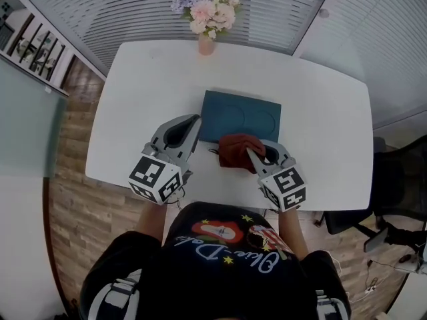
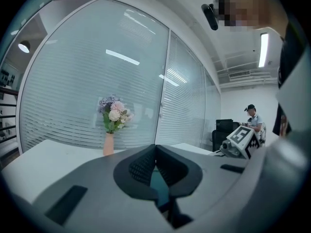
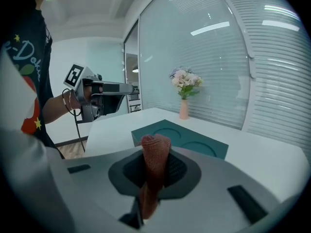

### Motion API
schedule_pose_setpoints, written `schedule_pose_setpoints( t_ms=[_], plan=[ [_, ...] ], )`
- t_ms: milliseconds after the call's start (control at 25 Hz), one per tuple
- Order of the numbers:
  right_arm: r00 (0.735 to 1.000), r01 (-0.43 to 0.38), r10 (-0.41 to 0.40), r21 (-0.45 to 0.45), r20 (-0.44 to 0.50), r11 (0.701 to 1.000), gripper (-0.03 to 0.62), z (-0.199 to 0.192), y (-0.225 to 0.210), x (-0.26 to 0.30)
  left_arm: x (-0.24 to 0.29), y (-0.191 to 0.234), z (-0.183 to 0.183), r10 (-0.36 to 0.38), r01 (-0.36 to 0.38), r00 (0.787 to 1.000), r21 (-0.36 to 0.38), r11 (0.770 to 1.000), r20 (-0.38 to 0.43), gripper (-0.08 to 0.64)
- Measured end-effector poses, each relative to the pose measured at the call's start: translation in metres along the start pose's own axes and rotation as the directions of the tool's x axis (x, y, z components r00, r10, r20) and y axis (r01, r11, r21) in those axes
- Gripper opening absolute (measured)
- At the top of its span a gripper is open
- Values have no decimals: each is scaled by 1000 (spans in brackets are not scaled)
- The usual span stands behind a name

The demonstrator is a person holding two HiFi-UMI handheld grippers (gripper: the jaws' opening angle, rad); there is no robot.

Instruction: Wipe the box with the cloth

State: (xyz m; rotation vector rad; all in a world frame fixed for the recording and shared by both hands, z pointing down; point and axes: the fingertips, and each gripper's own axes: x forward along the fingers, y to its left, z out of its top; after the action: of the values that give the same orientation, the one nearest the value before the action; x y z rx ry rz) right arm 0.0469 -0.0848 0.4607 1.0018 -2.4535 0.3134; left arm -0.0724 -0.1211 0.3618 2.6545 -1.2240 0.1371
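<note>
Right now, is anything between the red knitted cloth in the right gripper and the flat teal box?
Nothing visible. The red knitted cloth, clamped in the right gripper, hangs at the flat teal box's near edge; the left gripper stands aside.

1. A white table (image 1: 133,105) fills the centre, with a vase of flowers (image 1: 208,19) at its 12 o'clock edge.
2. Glass wall with slatted blinds (image 1: 133,5) at 12 o'clock.
3. Wood floor (image 1: 73,202) at 8 o'clock; black chair (image 1: 397,182) at 4 o'clock.
4. A strip light (image 2: 264,50) glows on the ceiling.

Head view steeply down over table (image 1: 320,112); gripper views low, all sharing box (image 1: 240,115) and vase (image 1: 206,45).
</note>
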Motion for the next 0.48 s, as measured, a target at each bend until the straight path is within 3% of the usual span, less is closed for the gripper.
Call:
schedule_pose_setpoints(
  t_ms=[480],
  plan=[
    [975, 221, -219, 102, -36, 970, 26, -37, -60, -61, 25, -22, 2, -84, 84, 996, 11, 996, -4, 3]
  ],
)
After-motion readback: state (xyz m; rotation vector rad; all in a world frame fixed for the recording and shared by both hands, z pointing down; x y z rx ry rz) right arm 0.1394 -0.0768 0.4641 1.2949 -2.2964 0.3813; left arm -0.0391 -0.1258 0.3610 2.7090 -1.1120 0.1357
